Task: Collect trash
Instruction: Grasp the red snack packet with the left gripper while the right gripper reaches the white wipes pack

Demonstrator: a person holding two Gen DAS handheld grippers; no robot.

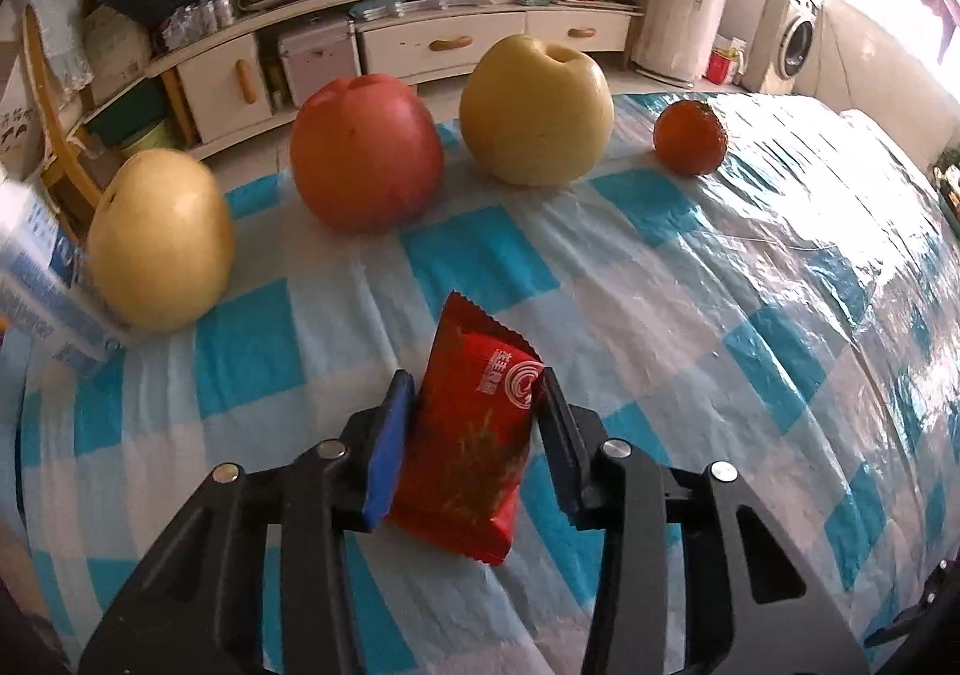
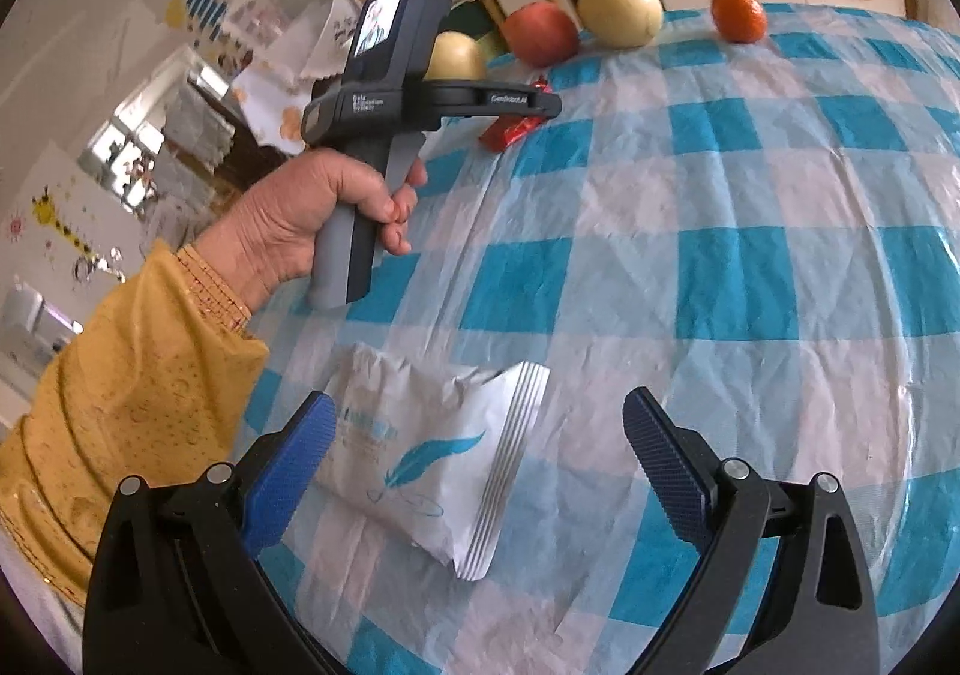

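A red snack wrapper [image 1: 474, 435] stands tilted between the pads of my left gripper [image 1: 474, 381], which is shut on its two sides just above the checked tablecloth [image 1: 720, 315]. The right wrist view shows the same wrapper [image 2: 510, 132] at the tip of the left gripper [image 2: 540, 102], held by a hand [image 2: 300, 219] in a yellow sleeve. My right gripper [image 2: 480, 405] is open over a white wrapper [image 2: 420, 453] with a blue feather print. That wrapper lies flat on the cloth, close to the left finger and touching neither pad.
Behind the red wrapper, a pear [image 1: 162, 237], a red apple [image 1: 366, 153], a yellow apple [image 1: 537, 111] and a small orange [image 1: 690, 138] line the far table edge. A blue-and-white carton [image 1: 36, 279] sits at the left edge. A cluttered cabinet [image 1: 444, 39] stands beyond.
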